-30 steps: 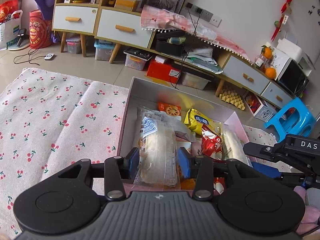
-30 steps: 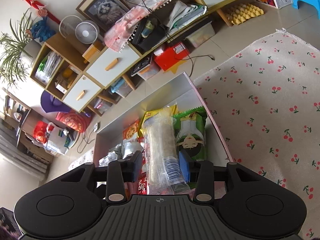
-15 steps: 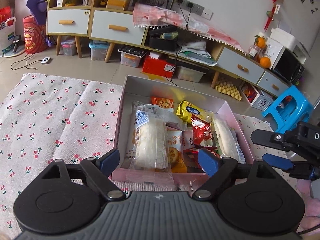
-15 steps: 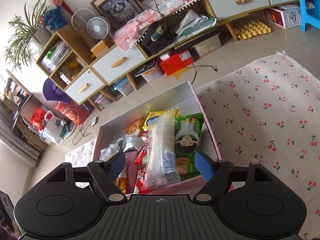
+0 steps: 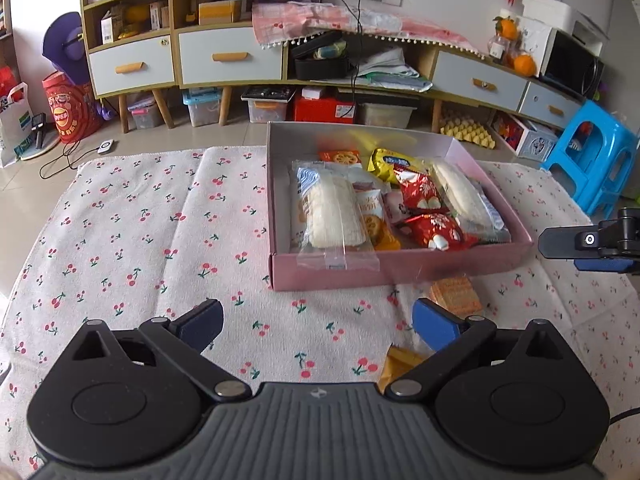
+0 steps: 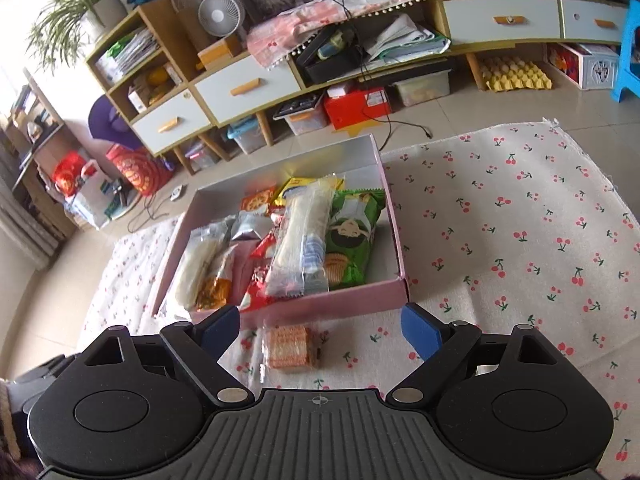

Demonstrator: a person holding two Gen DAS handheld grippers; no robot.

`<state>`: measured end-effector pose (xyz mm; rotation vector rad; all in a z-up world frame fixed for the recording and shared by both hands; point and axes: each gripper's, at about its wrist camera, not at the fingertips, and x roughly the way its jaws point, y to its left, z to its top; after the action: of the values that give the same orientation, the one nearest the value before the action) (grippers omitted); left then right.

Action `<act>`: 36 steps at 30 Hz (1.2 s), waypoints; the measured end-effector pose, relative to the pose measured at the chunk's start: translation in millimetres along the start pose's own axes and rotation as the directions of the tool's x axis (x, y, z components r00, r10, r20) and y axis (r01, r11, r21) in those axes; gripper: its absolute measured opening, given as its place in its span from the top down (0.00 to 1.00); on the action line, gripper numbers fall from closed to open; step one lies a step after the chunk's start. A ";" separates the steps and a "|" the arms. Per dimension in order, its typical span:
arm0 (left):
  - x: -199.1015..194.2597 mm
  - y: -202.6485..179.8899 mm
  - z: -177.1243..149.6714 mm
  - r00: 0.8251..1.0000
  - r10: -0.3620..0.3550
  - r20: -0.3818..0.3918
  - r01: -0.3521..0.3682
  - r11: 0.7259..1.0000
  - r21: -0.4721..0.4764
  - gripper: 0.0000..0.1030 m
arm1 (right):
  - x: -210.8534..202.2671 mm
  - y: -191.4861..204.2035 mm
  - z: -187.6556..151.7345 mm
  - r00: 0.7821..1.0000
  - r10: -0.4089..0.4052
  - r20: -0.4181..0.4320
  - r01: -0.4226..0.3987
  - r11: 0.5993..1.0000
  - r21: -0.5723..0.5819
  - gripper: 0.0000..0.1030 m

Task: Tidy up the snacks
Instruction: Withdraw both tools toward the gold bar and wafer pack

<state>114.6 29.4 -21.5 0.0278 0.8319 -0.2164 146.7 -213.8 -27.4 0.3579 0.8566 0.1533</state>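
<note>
A pink box [image 5: 400,270] [image 6: 344,300] on the cherry-print cloth holds several snack packs. A clear bread pack [image 5: 328,214] lies at its left side, its end over the front wall. A second clear pack [image 6: 300,248] lies next to a green chip bag [image 6: 352,240]. My left gripper [image 5: 318,324] is open and empty, in front of the box. My right gripper [image 6: 320,326] is open and empty, also shown at the right edge of the left wrist view [image 5: 592,242]. A wafer pack [image 6: 288,347] [image 5: 454,294] lies on the cloth before the box. An orange pack [image 5: 400,364] lies near my left gripper.
The cherry-print cloth [image 5: 160,240] [image 6: 520,220] spreads left and right of the box. A low cabinet [image 5: 228,56] with drawers and bins under it lines the far wall. A blue stool [image 5: 592,160] stands at the right.
Both grippers opened and let go of their clear packs, which now lie in the box. Both grippers then pulled back from the box toward me.
</note>
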 end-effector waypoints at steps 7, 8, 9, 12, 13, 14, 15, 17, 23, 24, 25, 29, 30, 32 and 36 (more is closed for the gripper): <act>-9.7 1.7 -19.3 0.999 -0.004 -0.039 0.006 0.998 0.058 0.01 | -3.5 0.3 -20.0 0.998 -0.034 -0.046 0.031 0.998 -0.058 0.12; -11.6 2.0 -22.6 0.999 -0.005 -0.042 0.008 0.998 0.068 0.01 | -3.7 -0.2 -23.0 0.998 -0.041 -0.052 0.037 0.997 -0.068 0.12; -12.6 1.4 -24.7 0.999 -0.005 -0.045 0.008 0.997 0.076 0.01 | -3.9 -0.4 -25.5 0.997 -0.046 -0.057 0.042 0.996 -0.076 0.12; -14.6 -0.5 -30.6 0.998 -0.010 -0.056 0.015 0.995 0.099 0.01 | -4.7 -1.8 -33.9 0.995 -0.066 -0.075 0.059 0.994 -0.096 0.12; -14.7 -1.4 -32.5 0.998 -0.013 -0.062 0.020 0.994 0.107 0.01 | -4.7 -1.9 -36.4 0.994 -0.071 -0.082 0.063 0.993 -0.100 0.12; -14.7 -2.2 -34.8 0.998 -0.016 -0.068 0.023 0.993 0.115 0.01 | -4.8 -2.2 -38.8 0.993 -0.075 -0.090 0.066 0.992 -0.105 0.12; -14.8 -3.0 -38.1 0.997 -0.018 -0.075 0.027 0.992 0.124 0.01 | -4.7 -2.6 -41.1 0.992 -0.079 -0.096 0.068 0.992 -0.110 0.12; -14.0 -5.8 -44.7 0.996 -0.018 -0.088 0.031 0.989 0.146 0.01 | -3.9 -3.1 -46.4 0.990 -0.089 -0.109 0.076 0.990 -0.121 0.12; -9.6 -16.4 -56.3 0.990 -0.030 -0.134 0.058 0.975 0.213 0.01 | 1.2 -2.4 -61.3 0.981 -0.127 -0.146 0.102 0.981 -0.167 0.12; -9.1 -18.0 -57.7 0.989 -0.035 -0.141 0.066 0.973 0.222 0.01 | 2.3 -2.3 -63.6 0.980 -0.133 -0.151 0.106 0.979 -0.175 0.12; -8.8 -19.8 -59.3 0.988 -0.040 -0.146 0.073 0.970 0.230 0.01 | 2.9 -1.9 -65.2 0.978 -0.139 -0.155 0.110 0.977 -0.182 0.12; -7.0 -24.6 -61.7 0.985 -0.046 -0.165 0.088 0.964 0.252 0.05 | 5.8 0.1 -70.3 0.974 -0.155 -0.164 0.119 0.971 -0.210 0.12; -6.3 -25.4 -61.6 0.985 -0.044 -0.168 0.086 0.964 0.252 0.08 | 6.6 0.8 -70.8 0.974 -0.157 -0.166 0.120 0.969 -0.214 0.12; -4.5 -26.0 -60.9 0.985 -0.035 -0.168 0.077 0.966 0.246 0.13 | 7.7 2.0 -72.0 0.973 -0.159 -0.169 0.120 0.968 -0.222 0.12; -1.2 -23.2 -58.6 0.986 -0.034 -0.164 0.069 0.975 0.212 0.26 | 11.6 6.4 -75.1 0.971 -0.164 -0.176 0.120 0.964 -0.236 0.12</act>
<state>66.3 13.3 -58.8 0.2315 0.9658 -0.3570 97.2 -186.2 -78.4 0.0685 1.0435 0.1507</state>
